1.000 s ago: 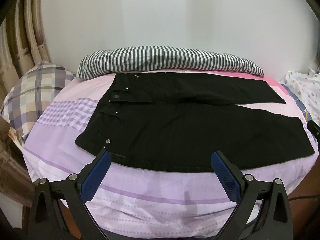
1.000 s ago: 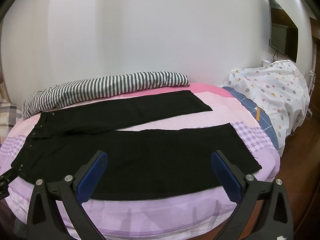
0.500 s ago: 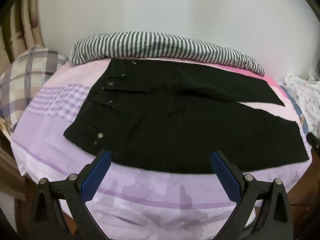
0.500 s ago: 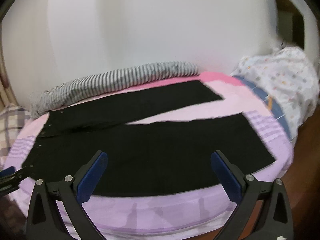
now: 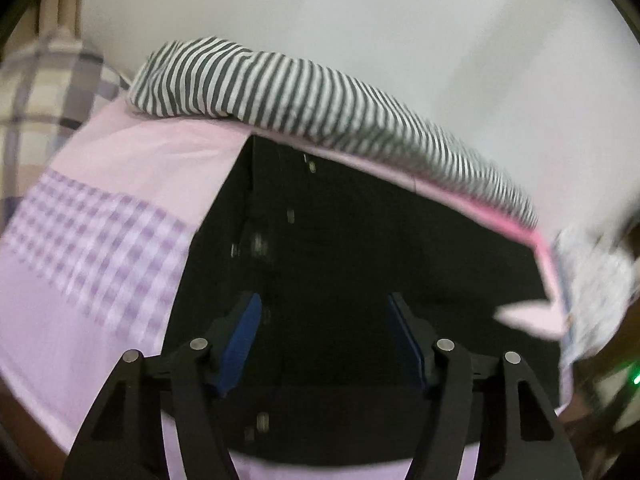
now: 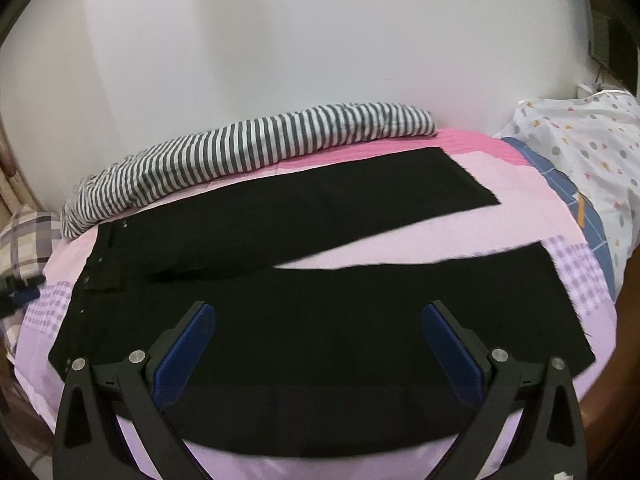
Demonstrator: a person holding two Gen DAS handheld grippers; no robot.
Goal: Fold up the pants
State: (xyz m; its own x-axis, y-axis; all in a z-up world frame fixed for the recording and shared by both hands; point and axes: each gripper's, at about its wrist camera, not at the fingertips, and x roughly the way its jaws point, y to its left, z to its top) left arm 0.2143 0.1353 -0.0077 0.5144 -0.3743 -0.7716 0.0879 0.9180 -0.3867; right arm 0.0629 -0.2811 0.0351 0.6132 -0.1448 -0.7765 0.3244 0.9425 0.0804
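Black pants (image 6: 280, 216) lie flat on the pink and lilac bedsheet (image 6: 500, 184), waist to the left, the two legs spread apart toward the right. My right gripper (image 6: 318, 344) hangs open and wide above the near leg, with nothing between its blue pads (image 6: 188, 352). In the blurred left wrist view, my left gripper (image 5: 324, 320) hovers over the waist end of the pants (image 5: 360, 240), near the metal buttons. Its jaws are closing, and no fabric is visibly pinched between the pads (image 5: 240, 340).
A grey and white striped cloth roll (image 6: 248, 148) lies along the wall behind the pants. A plaid pillow (image 6: 24, 240) sits at the left end. A white patterned cover (image 6: 592, 148) is heaped at the right. The bed's near edge runs just under both grippers.
My left gripper has swung forward from the bed's near edge to above the waistband, rolling as it went, and its jaws have narrowed. My right gripper has drawn closer to the near leg.
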